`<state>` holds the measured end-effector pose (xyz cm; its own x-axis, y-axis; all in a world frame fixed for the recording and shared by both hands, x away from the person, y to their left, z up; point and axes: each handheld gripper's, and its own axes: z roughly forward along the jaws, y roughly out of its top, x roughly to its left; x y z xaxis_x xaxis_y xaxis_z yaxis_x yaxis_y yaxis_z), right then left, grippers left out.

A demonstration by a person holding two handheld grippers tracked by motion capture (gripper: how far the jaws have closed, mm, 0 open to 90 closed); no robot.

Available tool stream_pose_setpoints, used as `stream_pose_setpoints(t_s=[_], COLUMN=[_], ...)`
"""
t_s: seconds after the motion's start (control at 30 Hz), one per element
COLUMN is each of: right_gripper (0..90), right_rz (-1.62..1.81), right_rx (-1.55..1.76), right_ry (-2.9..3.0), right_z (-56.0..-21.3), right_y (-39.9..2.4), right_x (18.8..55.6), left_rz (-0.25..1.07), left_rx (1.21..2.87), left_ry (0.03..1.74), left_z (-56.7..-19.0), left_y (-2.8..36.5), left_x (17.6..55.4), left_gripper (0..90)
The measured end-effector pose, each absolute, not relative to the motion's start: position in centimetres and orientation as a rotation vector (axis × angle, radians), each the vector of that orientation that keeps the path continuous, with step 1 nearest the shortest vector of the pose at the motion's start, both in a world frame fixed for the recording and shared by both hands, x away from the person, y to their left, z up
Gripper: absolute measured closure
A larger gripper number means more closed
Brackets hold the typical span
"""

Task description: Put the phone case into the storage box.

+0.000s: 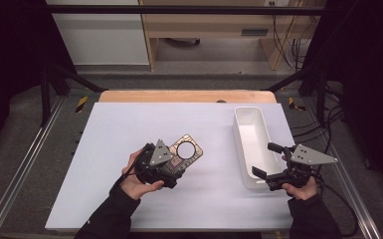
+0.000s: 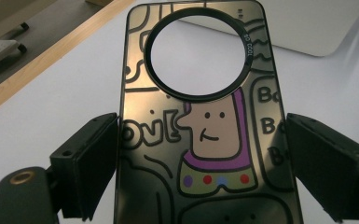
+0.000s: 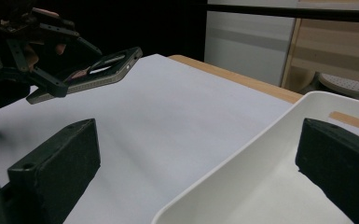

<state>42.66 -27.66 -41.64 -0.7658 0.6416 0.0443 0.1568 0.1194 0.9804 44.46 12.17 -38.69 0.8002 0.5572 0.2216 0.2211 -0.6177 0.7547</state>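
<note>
While the left gripper (image 2: 200,158) is pinching the phone case (image 2: 200,116) edgewise, slippage is threatening; right gripper (image 3: 196,163) is gaping astride the bin (image 3: 270,154) wall.

I see a phone case (image 2: 200,135), dark and glossy, with a cartoon figure and a big round camera hole, clamped between my left gripper (image 1: 171,167)'s jaws and lifted off the desk. A long white bin (image 1: 251,144) lies along the desk's right edge, open side up.
</note>
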Motion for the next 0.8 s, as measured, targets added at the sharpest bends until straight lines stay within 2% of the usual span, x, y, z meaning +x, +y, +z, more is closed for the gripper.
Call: stream_pose_setpoints(t_s=[0.8], right_gripper=[0.4], right_rz=[1.632], right_rx=[0.640], right_ry=[2.123], right_z=[-41.2], right_y=[-25.2], right_x=[42.5], left_rz=[0.568], left_rx=[2.287], left_ry=[0.385], left_z=[-38.6], left_y=[10.5], left_x=[43.1], left_gripper=[11.6])
